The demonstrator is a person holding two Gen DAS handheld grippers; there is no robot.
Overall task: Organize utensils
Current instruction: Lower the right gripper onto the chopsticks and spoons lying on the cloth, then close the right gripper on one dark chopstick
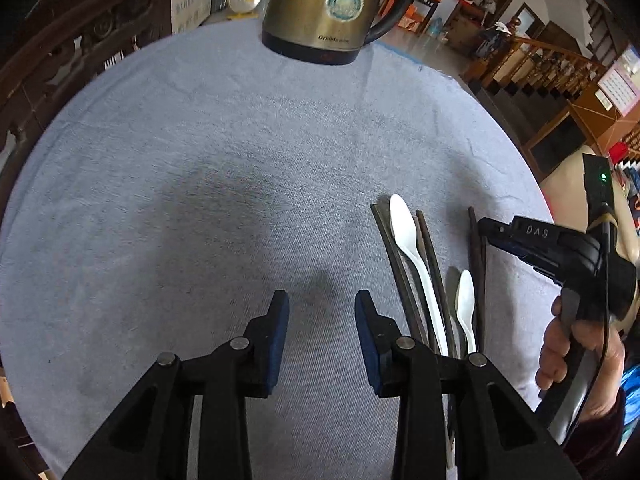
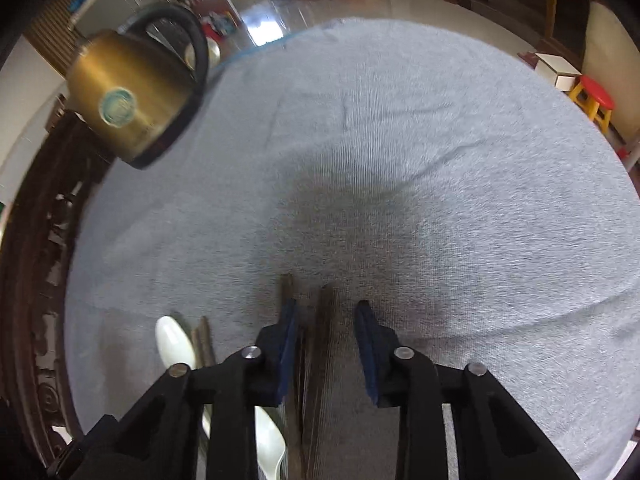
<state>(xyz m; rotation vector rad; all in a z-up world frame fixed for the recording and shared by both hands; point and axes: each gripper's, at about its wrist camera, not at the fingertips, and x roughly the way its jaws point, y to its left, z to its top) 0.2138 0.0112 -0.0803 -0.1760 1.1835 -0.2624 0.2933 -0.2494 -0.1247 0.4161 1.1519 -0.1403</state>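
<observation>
Two white plastic spoons, a long one and a short one, lie among several dark chopsticks on the grey cloth at the right of the left wrist view. My left gripper is open and empty, just left of them. My right gripper is over the rightmost chopstick. In the right wrist view my right gripper is open, with dark chopsticks lying between its fingers on the cloth. A white spoon lies to its left, another spoon lower down.
A brass-coloured electric kettle stands at the far edge of the round table, also seen at the left of the right wrist view. Dark carved wooden furniture runs along the table's left side. A red stool stands on the floor to the right.
</observation>
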